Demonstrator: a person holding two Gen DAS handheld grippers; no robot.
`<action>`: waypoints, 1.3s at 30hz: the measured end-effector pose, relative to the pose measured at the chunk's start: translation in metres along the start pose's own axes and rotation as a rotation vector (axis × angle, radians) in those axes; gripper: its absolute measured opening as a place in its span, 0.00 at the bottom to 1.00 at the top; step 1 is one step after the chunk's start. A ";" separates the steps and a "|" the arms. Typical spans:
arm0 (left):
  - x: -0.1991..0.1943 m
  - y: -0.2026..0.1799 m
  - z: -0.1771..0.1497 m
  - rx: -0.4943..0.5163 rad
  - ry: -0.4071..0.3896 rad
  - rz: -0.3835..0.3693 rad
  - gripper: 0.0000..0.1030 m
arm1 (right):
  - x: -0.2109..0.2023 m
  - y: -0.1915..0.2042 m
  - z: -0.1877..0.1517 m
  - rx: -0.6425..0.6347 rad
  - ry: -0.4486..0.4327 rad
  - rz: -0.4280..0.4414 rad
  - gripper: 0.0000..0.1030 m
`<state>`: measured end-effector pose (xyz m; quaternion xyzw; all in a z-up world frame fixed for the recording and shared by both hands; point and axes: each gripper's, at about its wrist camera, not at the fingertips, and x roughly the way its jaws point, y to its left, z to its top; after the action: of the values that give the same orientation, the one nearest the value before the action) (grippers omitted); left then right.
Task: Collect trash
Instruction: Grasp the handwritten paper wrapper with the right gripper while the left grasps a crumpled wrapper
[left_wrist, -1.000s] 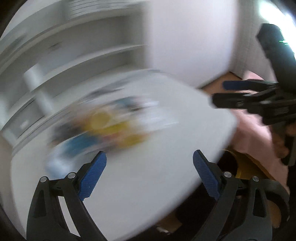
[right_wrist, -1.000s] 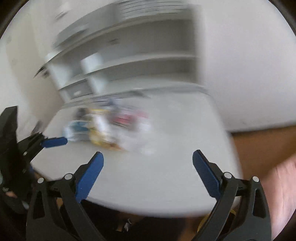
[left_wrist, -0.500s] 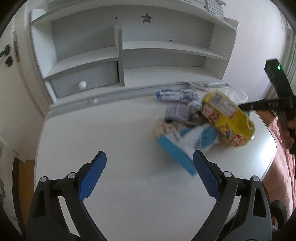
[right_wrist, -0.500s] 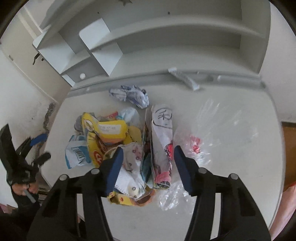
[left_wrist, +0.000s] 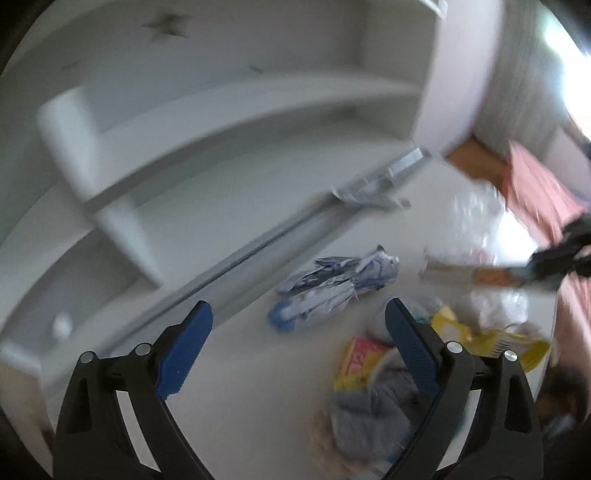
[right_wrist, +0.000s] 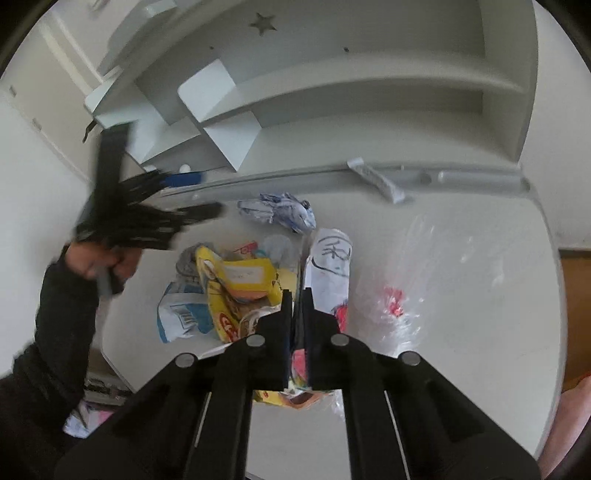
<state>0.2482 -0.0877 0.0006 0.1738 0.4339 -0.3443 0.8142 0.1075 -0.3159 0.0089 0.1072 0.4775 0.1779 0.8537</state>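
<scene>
A heap of trash (right_wrist: 255, 288) is seen on the white surface (right_wrist: 480, 332), in front of a grey shelf unit (right_wrist: 332, 92). In the heap, yellow snack bags (right_wrist: 240, 280), a white and blue packet (right_wrist: 181, 314), and a tall white wrapper with a drawn mark (right_wrist: 330, 269) are found. A crumpled blue and white paper (right_wrist: 280, 212) lies a little farther, near the rail of the shelf unit, and a clear plastic bag (right_wrist: 406, 295) is spread to the right of the heap.

The right gripper (right_wrist: 295, 310) is closed at the near edge of the heap, and its jaws are pressed together on the edge of the tall white wrapper, it seems (the left wrist view, though blurred, shows a long wrapper lifted at its tips). So the first pick is judged to be in hand.

The left gripper (left_wrist: 295, 347) is held with its jaws wide apart and nothing is between them. It is pointed toward the crumpled paper, which lies just beyond its fingertips, not touched. In the right wrist view it appears blurred at the left, carried by a hand in a black sleeve (right_wrist: 62, 314).

No bin is visible. For the next move, the held wrapper probably needs to be lifted clear of the heap without dragging the neighbouring bags, and the left gripper must be lowered around the crumpled paper before it is closed.
</scene>
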 end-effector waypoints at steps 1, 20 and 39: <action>0.010 -0.002 0.005 0.037 0.019 -0.009 0.89 | -0.002 0.001 0.001 -0.012 0.001 -0.021 0.06; 0.078 -0.027 0.031 0.252 0.159 -0.168 0.48 | 0.012 -0.028 0.021 -0.015 0.059 -0.098 0.13; 0.020 -0.020 0.018 0.104 0.083 -0.091 0.32 | 0.125 -0.006 0.047 -0.246 0.376 -0.280 0.33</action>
<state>0.2524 -0.1211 -0.0057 0.2102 0.4564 -0.3956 0.7688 0.2094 -0.2713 -0.0657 -0.0992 0.6126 0.1316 0.7730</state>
